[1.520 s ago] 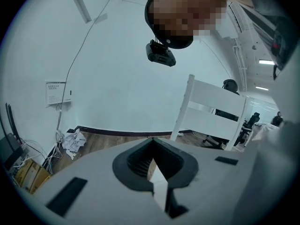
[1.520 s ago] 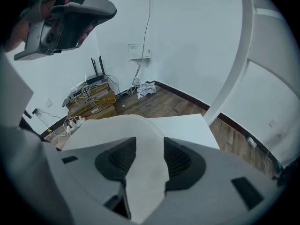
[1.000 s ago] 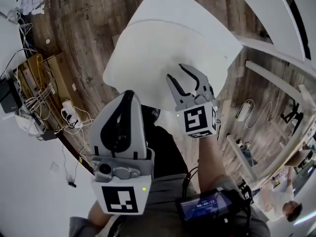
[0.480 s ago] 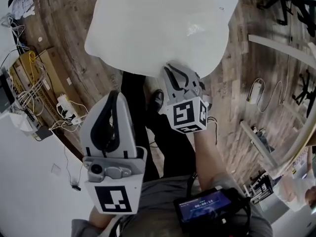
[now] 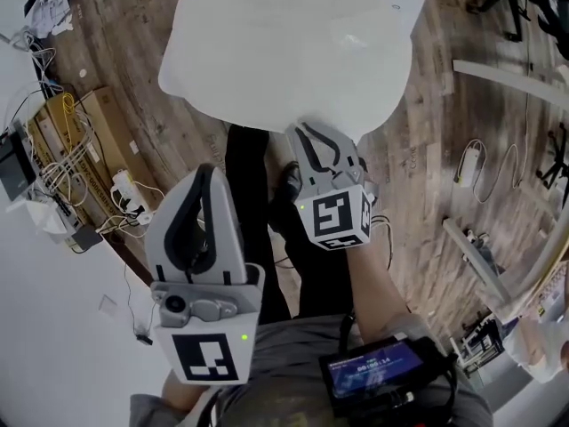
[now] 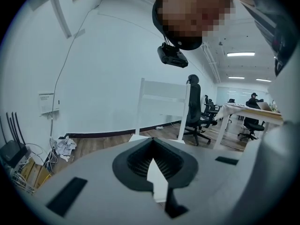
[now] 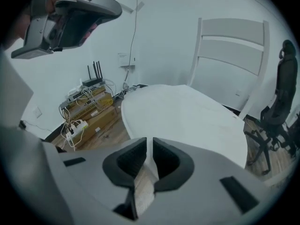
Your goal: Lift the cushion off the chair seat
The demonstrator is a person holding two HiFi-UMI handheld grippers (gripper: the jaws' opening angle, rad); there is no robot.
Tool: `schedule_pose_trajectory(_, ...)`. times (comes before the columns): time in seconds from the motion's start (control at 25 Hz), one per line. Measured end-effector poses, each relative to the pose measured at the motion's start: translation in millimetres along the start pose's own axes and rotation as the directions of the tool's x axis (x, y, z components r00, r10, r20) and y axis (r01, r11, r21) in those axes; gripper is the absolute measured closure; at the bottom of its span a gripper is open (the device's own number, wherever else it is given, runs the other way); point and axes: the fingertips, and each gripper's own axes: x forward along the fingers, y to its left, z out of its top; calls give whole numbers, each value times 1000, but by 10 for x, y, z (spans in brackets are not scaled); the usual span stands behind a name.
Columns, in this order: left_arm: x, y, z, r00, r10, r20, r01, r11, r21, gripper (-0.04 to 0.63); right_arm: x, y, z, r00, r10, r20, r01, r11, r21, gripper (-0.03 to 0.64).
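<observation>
1. Note the cushion (image 5: 284,43), white and flat, spread across the chair seat and hiding it, with the backrest (image 7: 229,41) standing at the seat's far edge.
2. Read the right gripper (image 5: 313,132) as narrow, having just been closing, and pinched on the cushion's rim at the seat's front edge, showing white fabric in the slit between its jaws.
3. Read the left gripper (image 5: 207,173) as closed tip to tip on nothing, held well back from the seat's front edge over the wooden floor (image 5: 133,96).
4. Judge the step in hand as securing the pinch, with the lift itself apparently not yet begun.
5. Keep the squeeze firm and check for a deep enough bite, expecting a thin rim to slip out of a shallow one.
6. Raise straight up first, peeling the front edge off the seat, then draw toward the body, staying clear of the backrest.
7. Expect sag on the far side from a one-sided hold, and lift high enough to carry the trailing edge off the seat rather than dragging it.
8. Consider opening the left gripper and taking a second hold along the same front edge to keep the cushion level.
</observation>
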Motion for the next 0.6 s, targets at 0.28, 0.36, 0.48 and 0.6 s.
schedule_pose_trajectory(0.28,53,-158,75,999,-32,-4,32,999,6,589,-187,355,-49,995,57,83,-83,930,357,551)
schedule_pose_trajectory(0.36,77,-170,99,999,-36,-5,36,999,13,589,-182,252,-43,998,-18,55,4,970,245,565)
schedule_pose_trajectory(0.48,116,-163,106,999,-37,-10,38,999,19,589,-107,77,1,996,-81,37,71,974,214,566)
schedule_pose_trajectory(0.6,164,-191,112,999,-42,-17,43,999,19,589,-18,-103,-21,992,-125,12,118,960,253,575)
